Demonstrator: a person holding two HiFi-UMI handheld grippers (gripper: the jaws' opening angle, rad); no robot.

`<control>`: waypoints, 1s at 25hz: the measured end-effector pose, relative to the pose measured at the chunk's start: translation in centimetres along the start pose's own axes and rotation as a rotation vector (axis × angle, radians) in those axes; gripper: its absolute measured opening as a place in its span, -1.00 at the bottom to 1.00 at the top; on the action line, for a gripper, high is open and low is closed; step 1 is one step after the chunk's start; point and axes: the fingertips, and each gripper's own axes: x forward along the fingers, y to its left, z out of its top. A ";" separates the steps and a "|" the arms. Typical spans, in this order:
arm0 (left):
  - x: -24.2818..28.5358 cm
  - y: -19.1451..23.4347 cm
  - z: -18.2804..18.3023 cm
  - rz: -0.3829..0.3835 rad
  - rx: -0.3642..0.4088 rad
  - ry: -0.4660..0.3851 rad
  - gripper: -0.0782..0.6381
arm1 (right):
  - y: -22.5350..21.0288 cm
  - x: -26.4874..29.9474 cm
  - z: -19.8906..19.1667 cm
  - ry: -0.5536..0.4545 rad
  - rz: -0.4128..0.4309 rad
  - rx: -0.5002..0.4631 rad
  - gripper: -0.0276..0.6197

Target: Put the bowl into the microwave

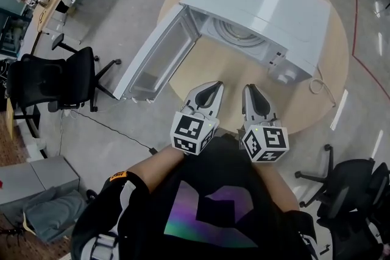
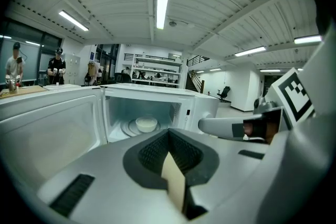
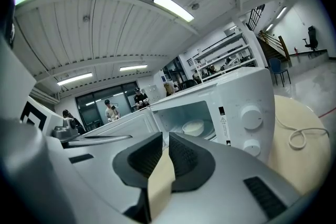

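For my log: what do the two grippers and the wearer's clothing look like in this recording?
The left gripper and right gripper have light grey, tapering shells lined with dark ribbed pads. Each carries a white cube printed with black square markers. The person wears a black top with a purple-green graphic.

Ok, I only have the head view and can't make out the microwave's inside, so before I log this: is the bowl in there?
Observer: Yes. The left gripper view shows the bowl sitting on the turntable inside the microwave.
Operator: Anything between the jaws?
Observer: The left gripper has its jaws together, nothing between them.
Operator: And the right?
Observer: The right gripper has its jaws nearly touching, empty too.
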 end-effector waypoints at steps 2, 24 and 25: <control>-0.9 0.4 -0.3 0.002 0.000 0.004 -0.65 | 0.8 -0.1 -0.3 0.001 -0.001 -0.007 -0.75; -16.4 8.1 -5.6 0.105 -0.078 -0.045 -0.65 | 15.5 -1.3 -7.2 0.079 0.027 -0.108 -0.78; -17.2 8.3 -5.9 0.110 -0.083 -0.047 -0.65 | 16.2 -1.5 -7.6 0.082 0.030 -0.113 -0.78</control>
